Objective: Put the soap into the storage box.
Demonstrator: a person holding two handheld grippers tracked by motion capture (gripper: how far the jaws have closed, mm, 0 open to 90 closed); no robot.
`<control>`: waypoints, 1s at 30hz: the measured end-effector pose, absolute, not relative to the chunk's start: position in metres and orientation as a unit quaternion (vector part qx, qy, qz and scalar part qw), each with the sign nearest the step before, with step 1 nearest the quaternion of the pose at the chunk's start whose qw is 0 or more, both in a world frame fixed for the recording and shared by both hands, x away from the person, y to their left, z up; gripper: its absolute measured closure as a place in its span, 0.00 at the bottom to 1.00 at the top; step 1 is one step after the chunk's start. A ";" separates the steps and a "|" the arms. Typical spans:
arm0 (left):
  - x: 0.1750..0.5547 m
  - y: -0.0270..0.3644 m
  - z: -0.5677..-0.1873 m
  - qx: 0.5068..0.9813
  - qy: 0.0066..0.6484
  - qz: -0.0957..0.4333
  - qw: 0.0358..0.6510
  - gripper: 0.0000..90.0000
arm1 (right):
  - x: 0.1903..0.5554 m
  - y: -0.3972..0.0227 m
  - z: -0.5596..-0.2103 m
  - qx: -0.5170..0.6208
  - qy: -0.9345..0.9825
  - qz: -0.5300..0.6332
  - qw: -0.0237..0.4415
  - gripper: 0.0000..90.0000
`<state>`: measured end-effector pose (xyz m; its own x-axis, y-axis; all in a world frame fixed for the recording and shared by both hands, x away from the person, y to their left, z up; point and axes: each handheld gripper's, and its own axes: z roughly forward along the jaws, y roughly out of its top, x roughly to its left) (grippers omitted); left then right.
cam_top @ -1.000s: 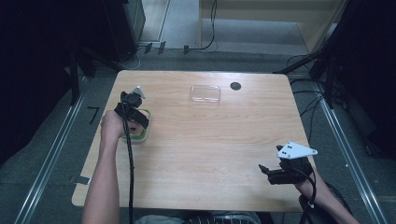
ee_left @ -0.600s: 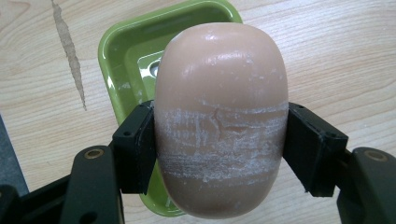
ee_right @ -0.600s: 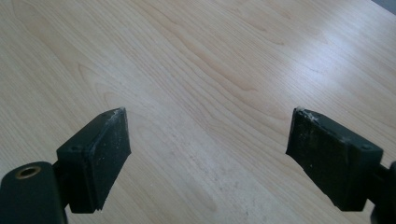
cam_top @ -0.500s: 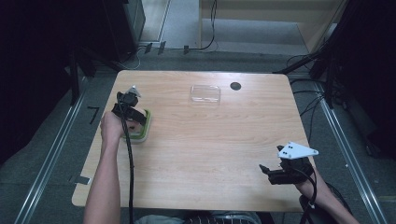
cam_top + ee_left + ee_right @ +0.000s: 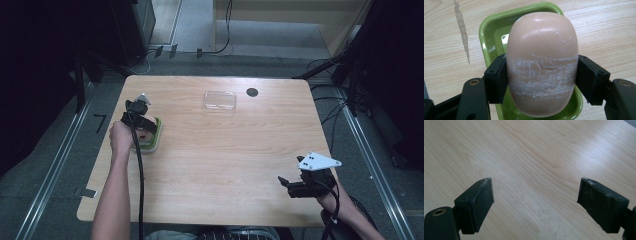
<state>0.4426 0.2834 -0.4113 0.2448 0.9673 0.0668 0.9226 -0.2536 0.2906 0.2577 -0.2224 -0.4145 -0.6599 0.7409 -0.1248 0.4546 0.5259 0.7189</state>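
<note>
A pinkish-tan bar of soap (image 5: 541, 62), scuffed white across its middle, sits between my left gripper's (image 5: 541, 60) black pads, which press on both of its sides. Directly under it lies a green soap dish (image 5: 491, 37); whether the soap touches the dish I cannot tell. In the high view, the left gripper (image 5: 137, 117) points down over the dish (image 5: 156, 135) near the table's left edge. My right gripper (image 5: 287, 182) rests at the front right. In its own view, the right gripper (image 5: 535, 192) stands open over bare wood.
A clear plastic lid or box (image 5: 219, 100) lies at the back middle of the wooden table (image 5: 225, 160), with a small black disc (image 5: 252, 92) just right of it. Cables trail from both grippers toward the front edge.
</note>
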 end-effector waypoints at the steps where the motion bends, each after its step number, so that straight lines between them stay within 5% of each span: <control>1: 0.442 0.284 -0.412 0.782 0.605 0.118 0.095 0.38 | 0.258 -0.222 -0.415 0.353 0.847 0.335 0.213 0.15; 30: 0.446 0.292 -0.431 0.756 0.637 0.117 0.100 0.38 | 0.257 -0.223 -0.414 0.354 0.846 0.335 0.214 0.15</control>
